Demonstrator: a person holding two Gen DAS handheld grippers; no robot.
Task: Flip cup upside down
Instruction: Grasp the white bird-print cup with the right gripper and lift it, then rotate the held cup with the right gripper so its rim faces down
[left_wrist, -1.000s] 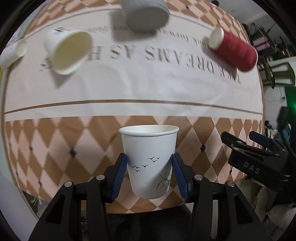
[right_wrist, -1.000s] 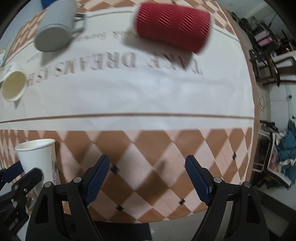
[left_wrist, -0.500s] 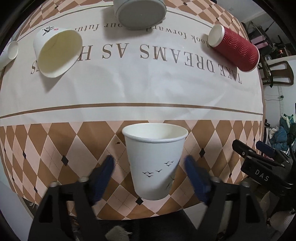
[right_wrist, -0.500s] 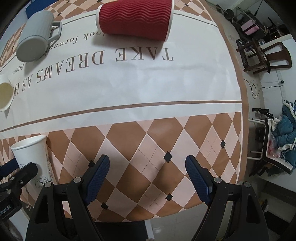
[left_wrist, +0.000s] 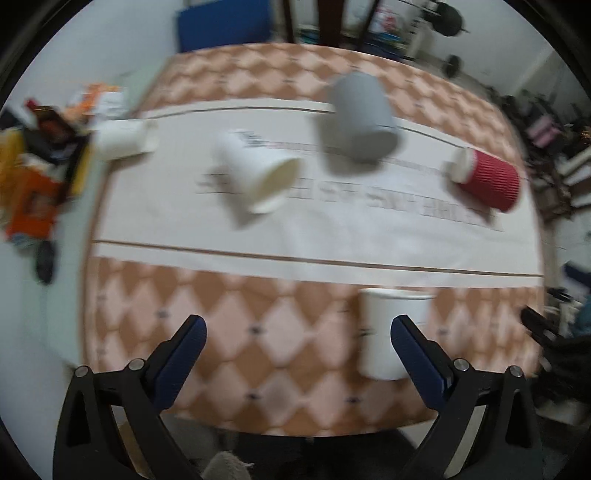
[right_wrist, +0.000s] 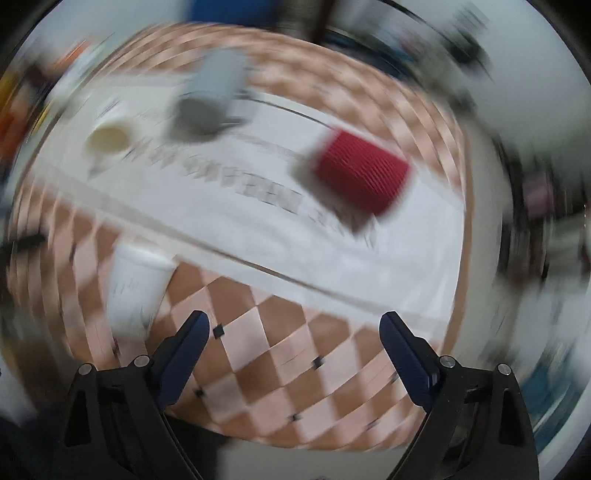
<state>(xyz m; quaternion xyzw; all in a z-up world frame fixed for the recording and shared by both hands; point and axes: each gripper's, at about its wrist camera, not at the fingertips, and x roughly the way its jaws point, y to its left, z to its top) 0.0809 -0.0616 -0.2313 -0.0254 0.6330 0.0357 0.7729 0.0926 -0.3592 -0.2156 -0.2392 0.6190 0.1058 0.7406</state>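
Cup (left_wrist: 393, 332) now outside left fingers (left_wrist: 181, 360)

Cup (left_wrist: 391, 332) upright on table (left_wrist: 258, 332)

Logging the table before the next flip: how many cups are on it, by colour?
White paper cups: 3 — upright near the edge, lying mid-table, lying far left
Grey mug: 1
Red ribbed cup: 1
Total: 5

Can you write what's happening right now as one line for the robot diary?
left gripper: open, empty | right gripper: open, empty | white cup: upright on table, rim up, not flipped | views blurred
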